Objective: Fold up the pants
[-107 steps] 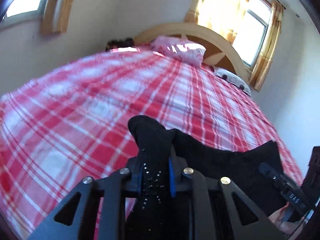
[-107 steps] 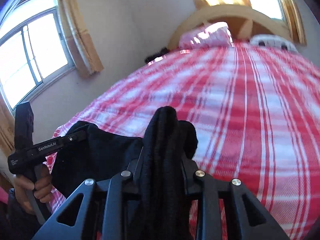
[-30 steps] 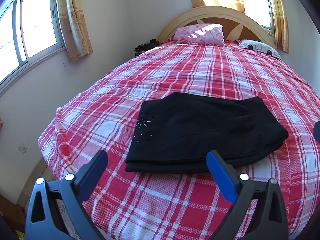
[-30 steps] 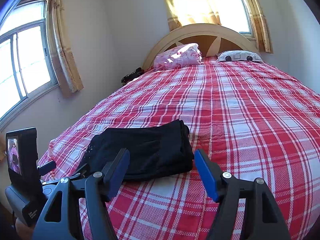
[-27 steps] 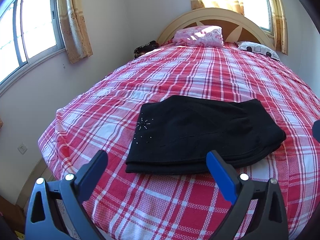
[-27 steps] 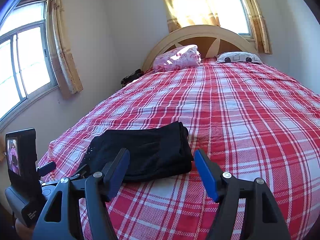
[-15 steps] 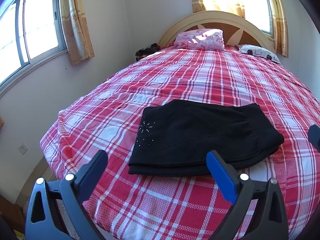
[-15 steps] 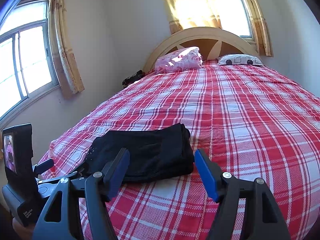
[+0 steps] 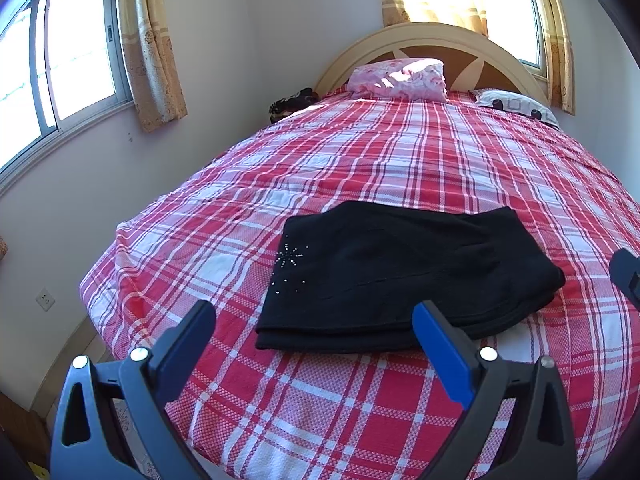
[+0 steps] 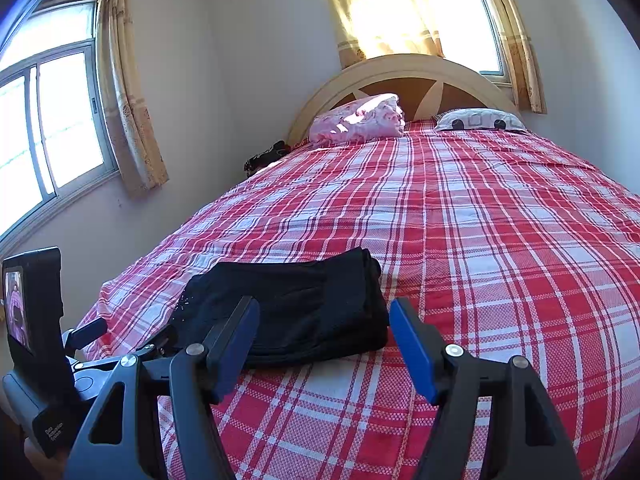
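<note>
Both the left gripper [image 9: 314, 320] and right gripper [image 10: 324, 322] hang released before folded black pants [image 9: 404, 272] (device label illegible).

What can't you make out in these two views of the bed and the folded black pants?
- Underside layers of the pants: both views, hidden by the top fold.
- Dark bundle by the pink pillow: too small to identify.
- Right claw: left wrist view, cut off by the edge.
- Little screen on the left claw's handle: right wrist view, too small to read.
</note>
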Demonstrator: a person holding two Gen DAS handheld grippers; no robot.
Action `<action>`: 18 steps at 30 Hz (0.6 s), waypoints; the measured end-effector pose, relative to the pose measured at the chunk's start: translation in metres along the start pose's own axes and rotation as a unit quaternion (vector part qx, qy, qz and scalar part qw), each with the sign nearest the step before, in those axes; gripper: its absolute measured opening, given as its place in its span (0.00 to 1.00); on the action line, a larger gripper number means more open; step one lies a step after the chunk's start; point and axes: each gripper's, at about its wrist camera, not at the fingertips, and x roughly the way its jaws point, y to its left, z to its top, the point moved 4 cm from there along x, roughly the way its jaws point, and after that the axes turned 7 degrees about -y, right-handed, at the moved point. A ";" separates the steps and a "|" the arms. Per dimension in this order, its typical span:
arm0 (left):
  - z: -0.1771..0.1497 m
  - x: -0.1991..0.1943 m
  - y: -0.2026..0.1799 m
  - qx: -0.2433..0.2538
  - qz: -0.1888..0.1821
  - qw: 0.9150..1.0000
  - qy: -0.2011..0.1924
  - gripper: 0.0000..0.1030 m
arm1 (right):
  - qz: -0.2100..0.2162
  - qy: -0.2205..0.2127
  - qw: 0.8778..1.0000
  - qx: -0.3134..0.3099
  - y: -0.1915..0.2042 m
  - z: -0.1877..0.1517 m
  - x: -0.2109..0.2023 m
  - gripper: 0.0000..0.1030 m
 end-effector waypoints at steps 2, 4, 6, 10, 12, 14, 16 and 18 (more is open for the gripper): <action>-0.001 0.000 0.000 0.000 0.001 1.000 0.001 0.98 | 0.000 0.001 1.000 0.000 0.000 0.000 0.000 0.67; -0.001 0.000 0.000 0.000 0.000 1.000 0.001 0.98 | 0.000 0.000 1.000 -0.001 0.000 0.000 0.000 0.67; -0.001 0.000 0.000 0.001 -0.001 1.000 0.000 0.98 | -0.001 0.000 1.000 -0.001 0.001 0.000 0.000 0.67; -0.001 0.000 0.000 0.001 0.000 1.000 0.001 0.98 | 0.000 0.000 1.000 0.001 0.000 0.000 0.000 0.67; -0.001 0.001 0.000 0.001 0.000 1.000 0.001 0.98 | -0.001 0.000 1.000 0.001 0.000 0.000 0.000 0.67; -0.001 0.001 -0.001 0.001 -0.001 1.000 0.003 0.98 | -0.001 0.002 1.000 0.002 -0.001 0.000 0.000 0.68; -0.001 0.001 -0.001 0.002 0.000 1.000 0.002 0.98 | -0.001 0.002 1.000 0.002 -0.001 -0.001 0.001 0.68; -0.001 0.001 -0.001 0.002 0.000 1.000 0.002 0.98 | -0.001 0.003 1.000 0.003 -0.001 -0.001 0.001 0.68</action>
